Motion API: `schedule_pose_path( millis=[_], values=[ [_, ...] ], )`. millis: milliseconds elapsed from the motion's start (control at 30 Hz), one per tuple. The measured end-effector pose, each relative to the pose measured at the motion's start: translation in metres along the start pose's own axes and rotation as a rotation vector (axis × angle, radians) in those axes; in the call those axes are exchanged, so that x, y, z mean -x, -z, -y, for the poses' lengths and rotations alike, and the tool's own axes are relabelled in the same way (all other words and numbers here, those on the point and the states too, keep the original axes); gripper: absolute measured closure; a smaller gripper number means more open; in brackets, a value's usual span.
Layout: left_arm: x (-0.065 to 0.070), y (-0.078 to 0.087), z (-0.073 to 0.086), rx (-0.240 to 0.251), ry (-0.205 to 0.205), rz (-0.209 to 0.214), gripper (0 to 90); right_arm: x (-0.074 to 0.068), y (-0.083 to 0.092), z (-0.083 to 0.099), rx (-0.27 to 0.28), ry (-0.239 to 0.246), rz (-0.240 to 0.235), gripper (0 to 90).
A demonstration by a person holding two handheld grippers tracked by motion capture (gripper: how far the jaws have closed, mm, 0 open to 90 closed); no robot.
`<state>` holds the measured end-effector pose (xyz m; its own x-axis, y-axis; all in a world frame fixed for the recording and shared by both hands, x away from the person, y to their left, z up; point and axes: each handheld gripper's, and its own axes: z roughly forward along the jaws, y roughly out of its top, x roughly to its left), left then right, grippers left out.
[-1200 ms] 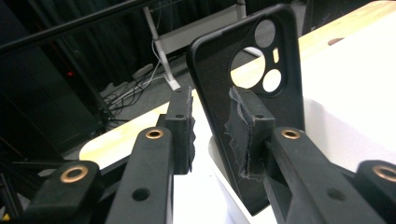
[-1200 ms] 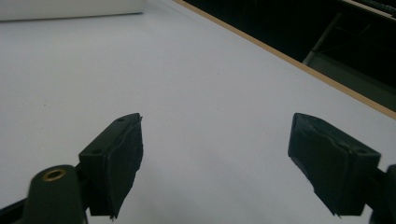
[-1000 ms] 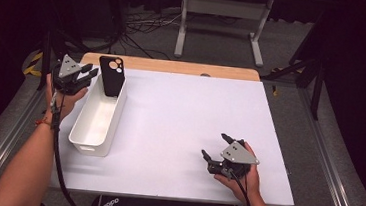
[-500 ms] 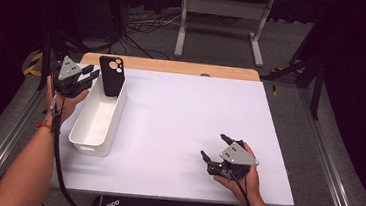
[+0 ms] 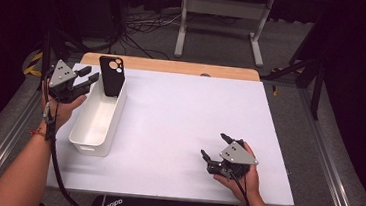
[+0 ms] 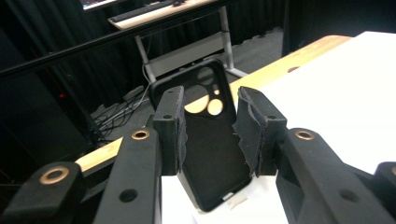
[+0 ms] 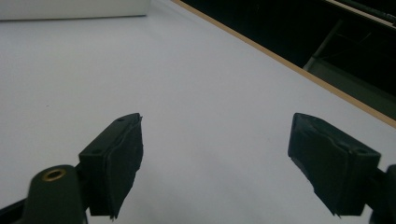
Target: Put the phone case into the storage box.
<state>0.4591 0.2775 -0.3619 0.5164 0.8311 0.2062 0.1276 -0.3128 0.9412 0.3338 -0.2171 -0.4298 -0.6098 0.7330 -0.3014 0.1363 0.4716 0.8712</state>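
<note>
Black and upright, the phone case (image 5: 111,75) leans against the far end wall of the white bin (image 5: 79,133), which sits at the left edge of the table (image 5: 184,118). Just left of the case, the left tool (image 5: 87,76) has its jaws apart after just opening; in the left gripper view the case (image 6: 210,154) stands beyond the gap between the pads (image 6: 177,133), and nothing is pinched. Well apart, at the table's near right, the right tool (image 5: 215,147) rests with its jaws spread wide over bare white surface, holding nothing (image 7: 212,154).
</note>
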Motion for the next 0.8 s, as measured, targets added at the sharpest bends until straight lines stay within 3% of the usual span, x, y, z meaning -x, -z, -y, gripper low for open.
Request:
schedule_pose_path(
  millis=[433,800],
  values=[
    [0.022,0.01,0.001,0.031,-0.026,0.051,55.6,-0.001,0.002,0.001,-0.005,0.006,0.0,19.1],
    [0.04,0.016,0.003,0.067,-0.022,0.093,45.1,-0.002,0.001,0.002,-0.01,0.012,-0.006,19.1]
  ],
)
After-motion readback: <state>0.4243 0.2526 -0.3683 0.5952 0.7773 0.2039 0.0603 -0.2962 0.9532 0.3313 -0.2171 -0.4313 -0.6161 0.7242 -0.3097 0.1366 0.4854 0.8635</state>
